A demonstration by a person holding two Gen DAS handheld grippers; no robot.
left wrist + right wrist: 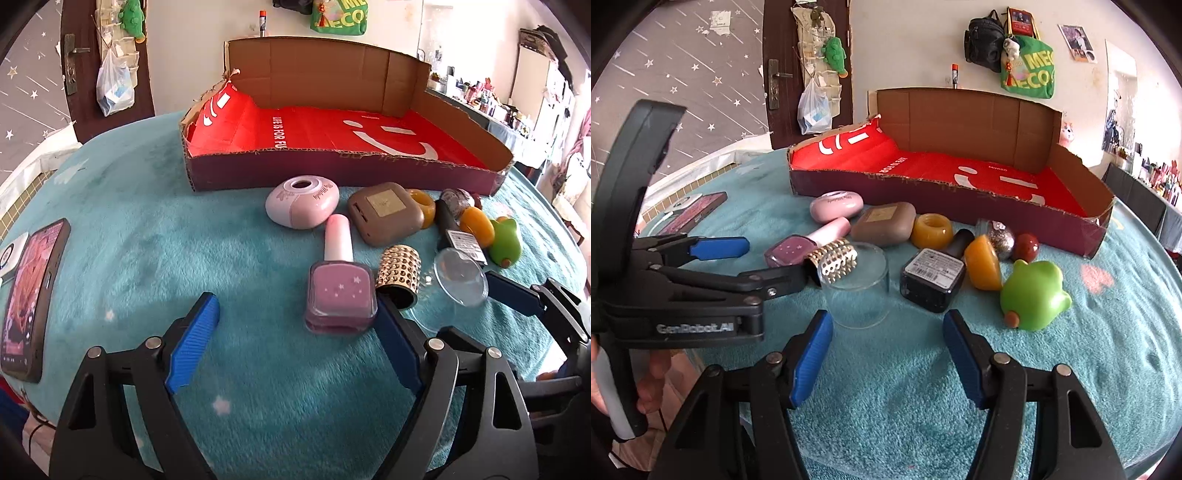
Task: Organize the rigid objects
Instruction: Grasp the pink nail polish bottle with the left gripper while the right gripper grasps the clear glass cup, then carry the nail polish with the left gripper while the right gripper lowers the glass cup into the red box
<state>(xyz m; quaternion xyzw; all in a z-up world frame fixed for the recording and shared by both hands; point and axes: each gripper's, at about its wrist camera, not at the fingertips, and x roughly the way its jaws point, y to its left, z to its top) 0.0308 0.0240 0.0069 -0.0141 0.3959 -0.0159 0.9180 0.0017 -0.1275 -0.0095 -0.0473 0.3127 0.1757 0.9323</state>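
A pink nail-polish bottle lies on the teal cloth between the fingers of my left gripper. It sits close to the right finger, and the left pad stands clear of it, so the jaws are open. My right gripper is open with only cloth between its fingers. Just ahead of it are a clear cup on its side and a black bottle. In the right wrist view, the left gripper reaches in from the left around the pink bottle.
A cardboard box with red lining stands behind. Before it lie a pink round case, brown square case, amber ring, gold studded cylinder, orange piece and green toy. A phone lies far left.
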